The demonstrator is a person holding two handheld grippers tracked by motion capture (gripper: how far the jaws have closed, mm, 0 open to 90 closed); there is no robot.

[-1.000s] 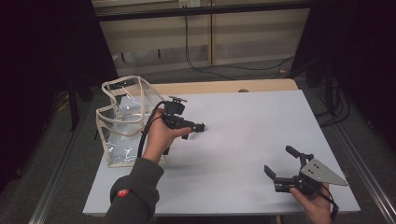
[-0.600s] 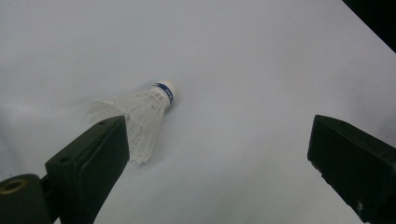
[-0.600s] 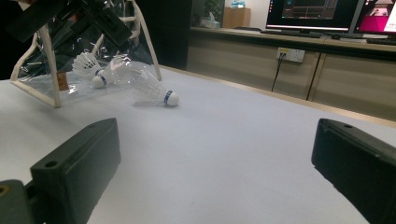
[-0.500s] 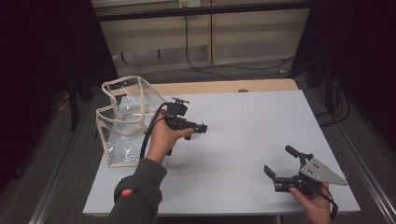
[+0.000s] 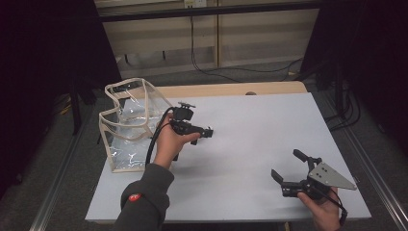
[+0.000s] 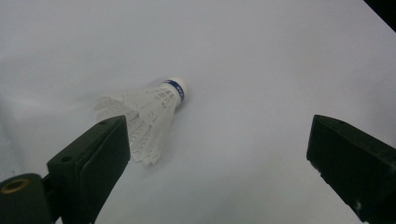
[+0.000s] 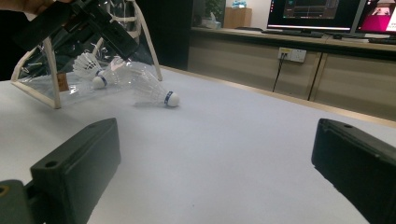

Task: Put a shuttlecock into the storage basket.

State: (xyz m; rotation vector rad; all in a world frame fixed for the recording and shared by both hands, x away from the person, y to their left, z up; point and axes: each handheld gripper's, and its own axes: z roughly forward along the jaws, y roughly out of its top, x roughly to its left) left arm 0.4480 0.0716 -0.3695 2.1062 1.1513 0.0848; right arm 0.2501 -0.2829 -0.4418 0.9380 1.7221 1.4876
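Table: a pale grey tabletop [image 5: 250, 144] seen from above, with a person's two forearms coming in from 6 o'clock.

Left gripper: the left gripper [image 5: 204, 132] is held above the table left of centre, at about 9 o'clock from the table's middle, in a hand with a dark grey sleeve [image 5: 144, 197]. In the left gripper view its two black jaws stand wide apart with nothing between them.

Shuttlecock: a white feathered shuttlecock [image 6: 149, 109] with a blue band below its white cork lies on its side on the table. In the left gripper view it sits ahead of the jaws, at about 11 o'clock, just past the tip of the left jaw and touching neither jaw; the cork points toward 1 o'clock. In the right gripper view the same shuttlecock [image 7: 156, 93] lies just outside the mouth of the bag, below the left gripper [image 7: 98, 28].

Bag: a clear plastic bag [image 5: 127, 122] with beige trim stands at the table's 9 o'clock edge, just left of the left hand. The right gripper view shows another shuttlecock [image 7: 93, 70] inside it.

Right gripper: the right gripper [image 5: 288, 166] rests low near the 5 o'clock corner, well apart from the shuttlecock, jaws spread wide and empty.
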